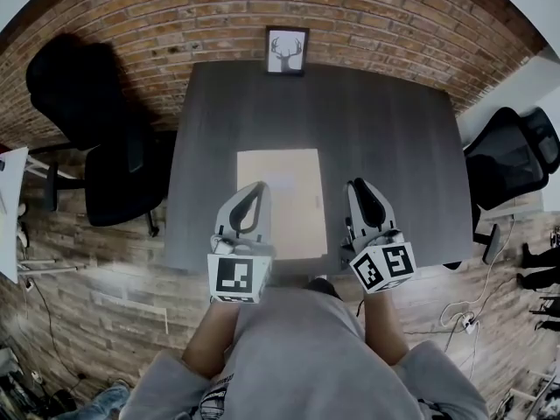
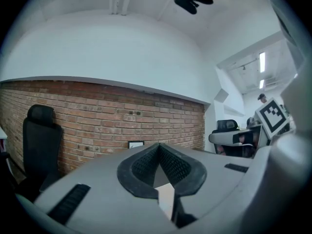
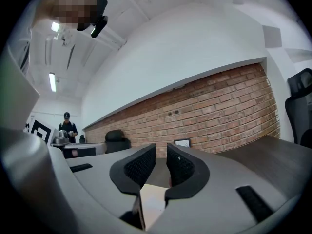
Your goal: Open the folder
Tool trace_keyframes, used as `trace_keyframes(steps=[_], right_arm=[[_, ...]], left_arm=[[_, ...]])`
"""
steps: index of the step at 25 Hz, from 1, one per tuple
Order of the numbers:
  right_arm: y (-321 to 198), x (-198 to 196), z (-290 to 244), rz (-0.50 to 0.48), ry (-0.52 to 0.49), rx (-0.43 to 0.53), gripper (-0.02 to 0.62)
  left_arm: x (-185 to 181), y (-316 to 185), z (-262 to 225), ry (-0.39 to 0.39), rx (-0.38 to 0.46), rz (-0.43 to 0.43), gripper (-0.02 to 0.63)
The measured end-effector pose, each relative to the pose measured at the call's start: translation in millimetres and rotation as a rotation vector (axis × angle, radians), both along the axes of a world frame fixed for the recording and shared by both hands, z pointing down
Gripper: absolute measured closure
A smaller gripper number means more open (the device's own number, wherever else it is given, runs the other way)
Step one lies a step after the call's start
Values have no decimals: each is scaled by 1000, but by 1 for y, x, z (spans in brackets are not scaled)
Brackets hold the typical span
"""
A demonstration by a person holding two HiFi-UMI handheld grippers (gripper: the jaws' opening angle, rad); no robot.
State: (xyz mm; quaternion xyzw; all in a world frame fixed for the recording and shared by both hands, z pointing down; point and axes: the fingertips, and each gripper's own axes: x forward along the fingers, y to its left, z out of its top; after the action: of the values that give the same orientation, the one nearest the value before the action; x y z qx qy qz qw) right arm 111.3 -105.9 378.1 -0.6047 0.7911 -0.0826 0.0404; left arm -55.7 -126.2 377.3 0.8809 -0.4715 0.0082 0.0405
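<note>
Overhead, the head view looks down on a dark grey table (image 1: 385, 147) with a matte, faintly streaked top, its far edge set against a red brick wall (image 1: 367, 16). A small framed deer picture (image 1: 287, 51) leans on that wall at the top centre of the frame. A black office chair (image 1: 96, 138) stands at the upper left beside the table, and a second black chair (image 1: 512, 156) stands at the right edge. The floor (image 1: 96, 296) is of wood-look planks, and loose cables (image 1: 464, 322) trail across it at the lower right. In the gripper views the brick stops partway up and a plain white wall rises above it. A far-off person (image 3: 67, 126) stands at the left of the right gripper view. The folder (image 1: 280, 201) lies flat and closed at the centre of the table. It is a plain pale tan rectangle, longer away from the viewer than across, and its near end reaches close to the table's near edge. The left gripper (image 1: 255, 187) crosses the folder's left edge in the frame. Its jaws are pressed together at the tips with nothing between them. The right gripper (image 1: 359, 185) sits just right of the folder's right edge. Its jaws stand a narrow gap apart, with only the tabletop showing through. Whether either gripper touches the folder cannot be told.
</note>
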Motion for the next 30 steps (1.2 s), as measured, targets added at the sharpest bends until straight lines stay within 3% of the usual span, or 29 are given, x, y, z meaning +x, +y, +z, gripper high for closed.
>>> trace_keyframes(steps=[6, 14, 30], right_arm=[[-14, 6, 13, -69, 22, -40, 537], [-15, 15, 71, -121, 59, -159, 537], [15, 17, 223, -186, 163, -535, 537]], left_arm=[[8, -5, 8, -13, -12, -44, 604], [18, -1, 25, -57, -41, -82, 604], [21, 13, 55, -109, -100, -90, 604]])
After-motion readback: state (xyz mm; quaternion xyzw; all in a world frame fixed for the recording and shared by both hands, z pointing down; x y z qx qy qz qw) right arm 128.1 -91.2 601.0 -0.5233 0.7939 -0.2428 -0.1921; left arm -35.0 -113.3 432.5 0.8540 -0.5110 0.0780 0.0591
